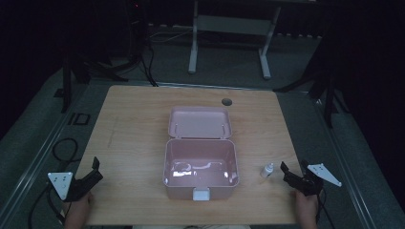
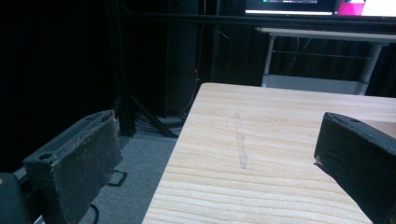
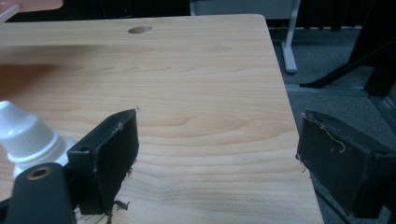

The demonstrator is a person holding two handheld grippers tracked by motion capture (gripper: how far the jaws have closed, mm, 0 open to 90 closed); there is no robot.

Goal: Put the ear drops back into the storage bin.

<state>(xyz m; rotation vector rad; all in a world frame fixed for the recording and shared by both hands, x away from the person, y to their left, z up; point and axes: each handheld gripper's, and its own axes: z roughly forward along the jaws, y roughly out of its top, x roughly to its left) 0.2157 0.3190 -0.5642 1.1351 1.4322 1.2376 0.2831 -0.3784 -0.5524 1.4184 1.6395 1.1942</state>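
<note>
A pink plastic box (image 1: 200, 167) stands open in the middle of the wooden table (image 1: 133, 124), its lid (image 1: 200, 122) folded back behind it and its inside bare. A small white dropper bottle (image 1: 267, 170) stands just right of the box; its white cap (image 3: 25, 133) rises beside my right gripper's left jaw. My right gripper (image 1: 285, 172) is open at the table's right edge, just right of the bottle. My left gripper (image 1: 97, 170) is open at the near left corner, jaws wide apart over the table edge (image 2: 219, 144), with nothing between them.
A round cable hole (image 1: 227, 101) sits in the table's far side. A white desk frame (image 1: 229, 28) stands on the floor beyond. Black stands and cables (image 1: 67, 148) lie on the floor to the left, and another stand (image 1: 329, 90) is at the right.
</note>
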